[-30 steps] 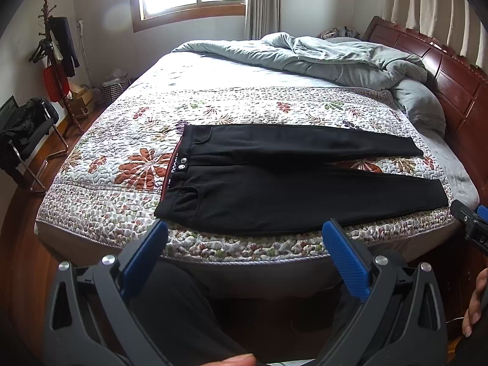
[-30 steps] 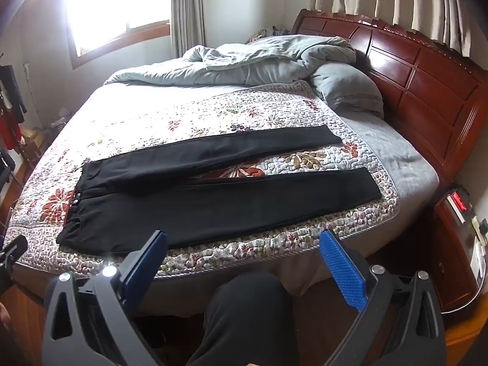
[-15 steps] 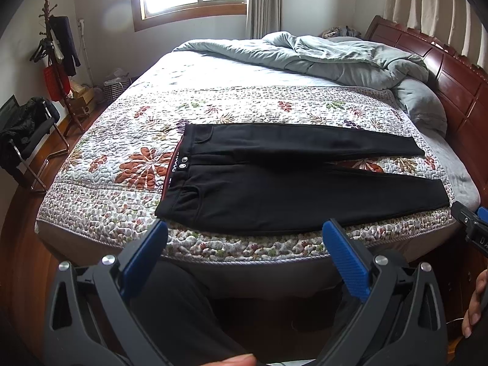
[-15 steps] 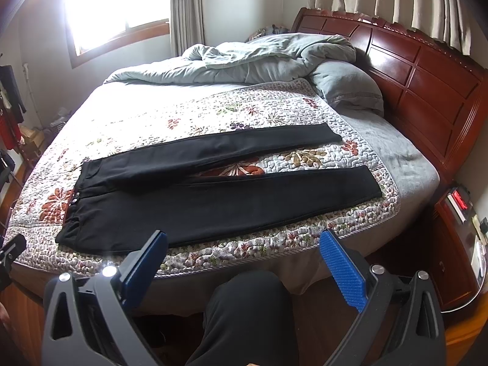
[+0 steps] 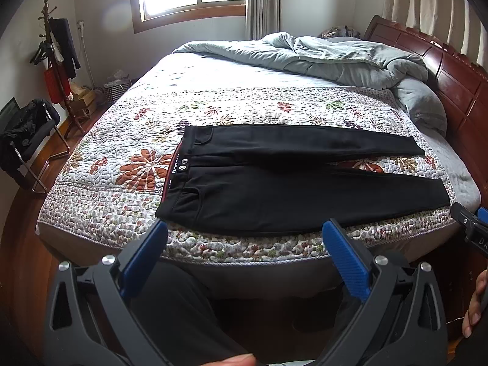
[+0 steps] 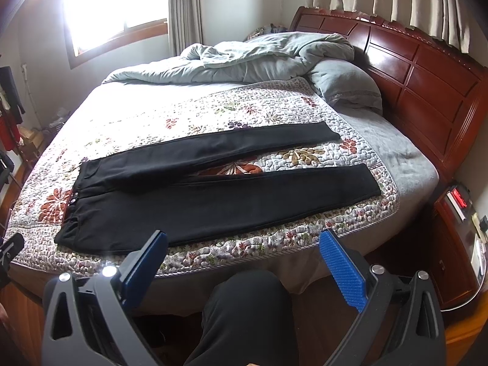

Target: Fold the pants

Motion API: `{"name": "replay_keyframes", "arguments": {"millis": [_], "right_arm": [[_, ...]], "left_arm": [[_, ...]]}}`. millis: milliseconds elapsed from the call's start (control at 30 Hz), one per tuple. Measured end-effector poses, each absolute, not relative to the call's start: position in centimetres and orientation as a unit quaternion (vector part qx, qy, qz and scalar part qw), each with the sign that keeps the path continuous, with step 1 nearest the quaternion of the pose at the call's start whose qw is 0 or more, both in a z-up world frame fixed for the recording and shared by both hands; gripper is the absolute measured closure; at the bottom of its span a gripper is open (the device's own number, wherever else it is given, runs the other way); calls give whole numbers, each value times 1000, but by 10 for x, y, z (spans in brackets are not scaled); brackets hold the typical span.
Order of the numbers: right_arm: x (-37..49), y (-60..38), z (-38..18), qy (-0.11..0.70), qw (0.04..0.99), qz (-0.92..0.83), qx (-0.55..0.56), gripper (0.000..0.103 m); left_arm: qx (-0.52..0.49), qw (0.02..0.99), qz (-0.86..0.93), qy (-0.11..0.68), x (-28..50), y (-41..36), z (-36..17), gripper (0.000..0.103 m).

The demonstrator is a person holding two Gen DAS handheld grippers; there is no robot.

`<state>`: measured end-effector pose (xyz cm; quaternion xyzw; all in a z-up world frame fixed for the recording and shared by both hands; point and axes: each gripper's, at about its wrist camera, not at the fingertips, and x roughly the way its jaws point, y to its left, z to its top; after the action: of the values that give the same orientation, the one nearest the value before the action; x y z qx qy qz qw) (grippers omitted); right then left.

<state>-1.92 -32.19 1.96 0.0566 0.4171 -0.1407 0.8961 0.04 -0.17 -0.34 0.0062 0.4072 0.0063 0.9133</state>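
Left wrist view: the left claw [image 5: 244,235] is released, its blue pads [image 5: 143,256] spread wide and holding nothing, hovering off the near edge of the bed [image 5: 274,274]. Just beyond its tips lie the black pants [image 5: 289,195], flat and unfolded on a floral quilt [image 5: 122,152], with the waistband [image 5: 178,170] ahead and to the left of the claw and the two legs running away to the right, parted in a narrow V. Below the claw a dark-trousered leg [image 5: 183,314] of the person shows. At the far right edge the tip of the right claw [image 5: 471,231] enters, with a hand [image 5: 475,308] beneath it. Farther out, a rumpled grey duvet [image 5: 320,58] is heaped past the quilt, against a dark wooden headboard [image 5: 451,76] to the right. In the right wrist view, the right claw [image 6: 244,241] is likewise released and empty, short of the bed edge; the near pant leg [image 6: 244,201] lies directly ahead of it, the leg ends beyond and to its right. A nightstand [image 6: 457,244] stands to the right.
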Motion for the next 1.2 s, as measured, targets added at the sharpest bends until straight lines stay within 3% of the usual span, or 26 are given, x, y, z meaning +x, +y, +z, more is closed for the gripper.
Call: {"name": "replay_keyframes", "arguments": {"millis": [1200], "right_arm": [[-20,-324,17,419,895,-143,58,3]], "left_arm": [[5,914,5,406,1,-1,-1,3]]}}
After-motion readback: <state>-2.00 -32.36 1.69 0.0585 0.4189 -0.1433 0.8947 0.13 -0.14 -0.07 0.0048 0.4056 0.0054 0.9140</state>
